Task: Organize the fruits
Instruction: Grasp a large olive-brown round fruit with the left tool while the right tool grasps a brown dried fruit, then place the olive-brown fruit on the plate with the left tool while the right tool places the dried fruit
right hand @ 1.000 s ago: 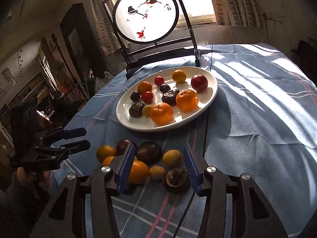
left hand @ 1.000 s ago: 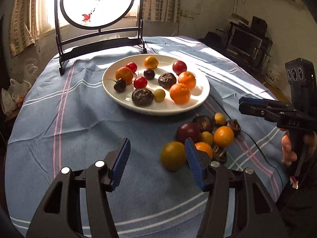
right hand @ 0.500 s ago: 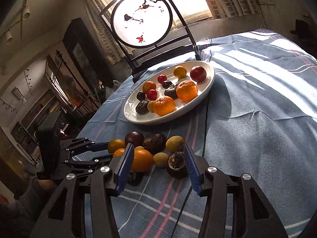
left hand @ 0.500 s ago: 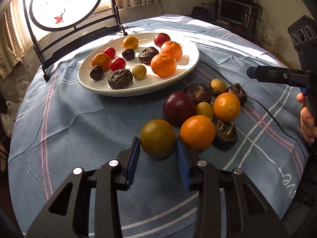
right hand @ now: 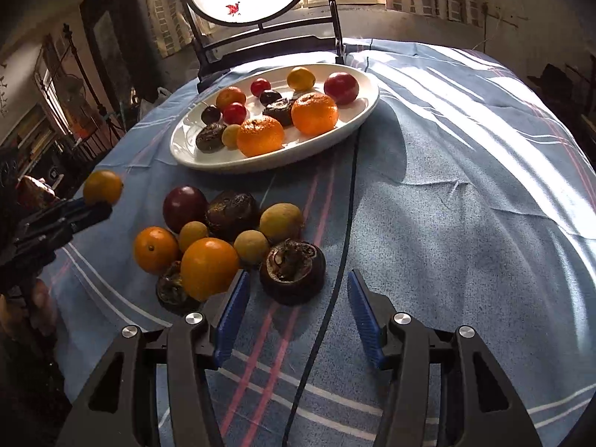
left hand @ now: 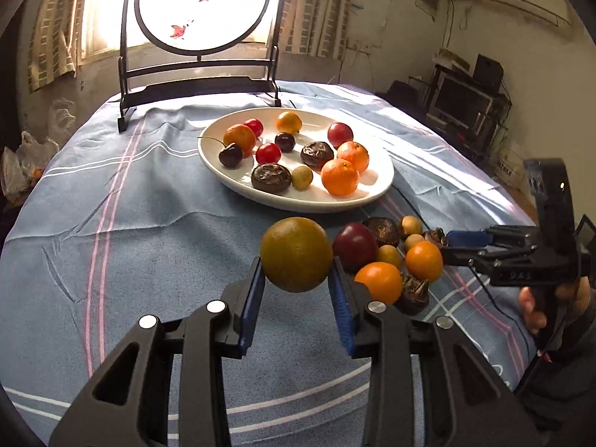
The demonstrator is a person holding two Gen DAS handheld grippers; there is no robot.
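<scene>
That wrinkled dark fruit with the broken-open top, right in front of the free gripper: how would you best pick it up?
Grip the wrinkled dark fruit across its rounded sides, coming straight forward from the near side with the open right gripper. Its near and right sides look free, while a small tan fruit sits close behind on its left. Avoid the caved-in top, which probably gives no firm hold.

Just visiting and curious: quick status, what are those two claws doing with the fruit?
Left gripper shut on greenish-yellow fruit, lifted. Right gripper open over the loose pile, near wrinkled dark fruit. White plate ahead, path open.
</scene>
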